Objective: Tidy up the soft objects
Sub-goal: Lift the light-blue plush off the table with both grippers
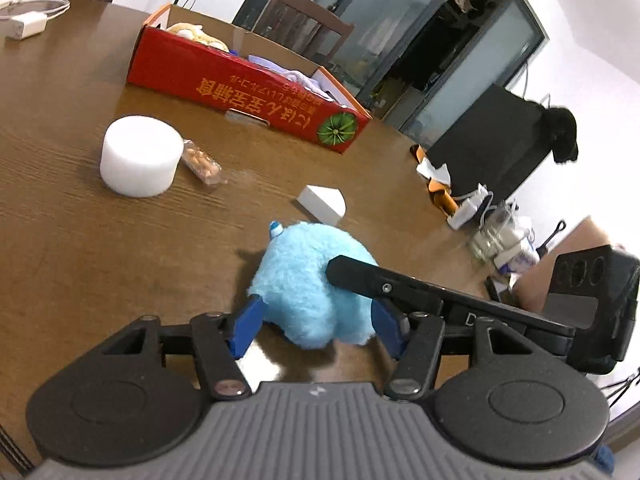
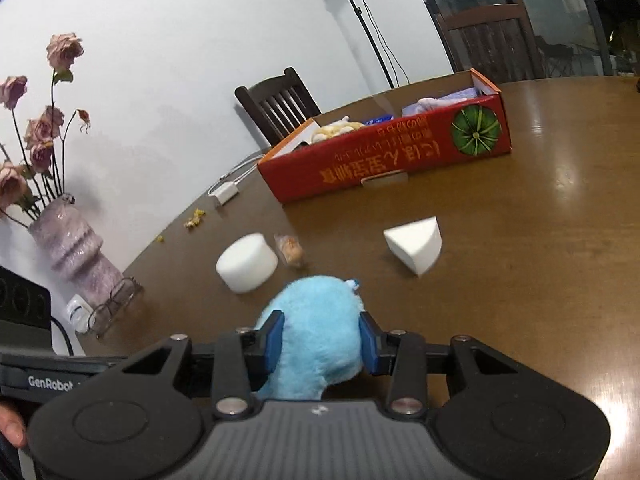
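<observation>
- The right gripper (image 2: 322,340) is narrowed onto the blue plush toy (image 2: 316,320); both blue pads (image 2: 369,340) press into its fur, so it holds the toy just above the near part of the brown table (image 2: 520,280).
- The left gripper (image 1: 316,326) stands about half open around the same toy (image 1: 308,292); its pads seem to sit at the fur's edge, though I can't tell whether they truly press.
- Two white foam pieces lie farther off: one round cylinder (image 2: 247,262) to the left and one wedge (image 2: 416,246) to the right, with one small snack packet (image 2: 290,250) just beside the cylinder.
- One red cardboard box (image 2: 384,160) sits at the far side holding soft things; its orange print is upside down beside a green pumpkin picture.
- "GenRobot" is printed on the left gripper's body, near left.
</observation>
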{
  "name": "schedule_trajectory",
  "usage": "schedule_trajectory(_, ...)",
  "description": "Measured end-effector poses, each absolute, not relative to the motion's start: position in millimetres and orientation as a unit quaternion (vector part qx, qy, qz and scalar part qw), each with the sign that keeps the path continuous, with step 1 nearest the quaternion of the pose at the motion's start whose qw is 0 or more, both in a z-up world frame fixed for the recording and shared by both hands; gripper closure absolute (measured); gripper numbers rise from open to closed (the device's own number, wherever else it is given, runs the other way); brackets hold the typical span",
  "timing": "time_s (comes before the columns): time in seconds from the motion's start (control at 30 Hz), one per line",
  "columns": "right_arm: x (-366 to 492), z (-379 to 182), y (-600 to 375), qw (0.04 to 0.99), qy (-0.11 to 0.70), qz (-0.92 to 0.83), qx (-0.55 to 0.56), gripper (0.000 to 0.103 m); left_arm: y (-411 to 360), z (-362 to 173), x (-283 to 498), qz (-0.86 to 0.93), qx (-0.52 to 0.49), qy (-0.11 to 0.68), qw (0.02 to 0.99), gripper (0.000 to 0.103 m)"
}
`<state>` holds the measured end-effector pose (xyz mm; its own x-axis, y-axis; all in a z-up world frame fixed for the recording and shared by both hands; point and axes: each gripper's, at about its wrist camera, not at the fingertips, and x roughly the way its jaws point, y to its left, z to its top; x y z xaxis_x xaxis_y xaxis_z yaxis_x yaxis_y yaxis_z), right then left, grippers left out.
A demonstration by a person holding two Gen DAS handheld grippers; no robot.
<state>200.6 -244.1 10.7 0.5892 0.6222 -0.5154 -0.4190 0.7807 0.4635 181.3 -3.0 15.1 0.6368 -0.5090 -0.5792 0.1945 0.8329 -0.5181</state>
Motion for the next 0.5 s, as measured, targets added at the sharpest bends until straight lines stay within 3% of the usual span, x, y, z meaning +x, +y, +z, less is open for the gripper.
schedule_trajectory(0.1, 184.8, 11.3, -247.0, 0.884, 0.340, 0.288, 0.139, 0.059, -3.1, 16.7, 169.4, -0.176, -0.187, 0.357, 0.898, 0.041)
schedule_trajectory(0.17, 178.3, 13.3, -251.7, 0.890, 0.335, 0.282, 0.128, 0.048, 0.1, 18.5, 165.0, -0.169, -0.180, 0.350, 0.904, 0.040)
schedule_trajectory(0.4, 179.8, 18.5, -267.4, 0.899, 0.318, 0.268, 0.140, 0.048, -1.9, 15.6, 166.8, -0.168, -0.186, 0.353, 0.902, 0.040)
schedule_trajectory(0.5, 184.0, 11.7, -263.5, 0.894, 0.327, 0.272, 0.142, 0.049, -6.0, 9.9, 173.5, -0.173, -0.187, 0.364, 0.896, 0.050)
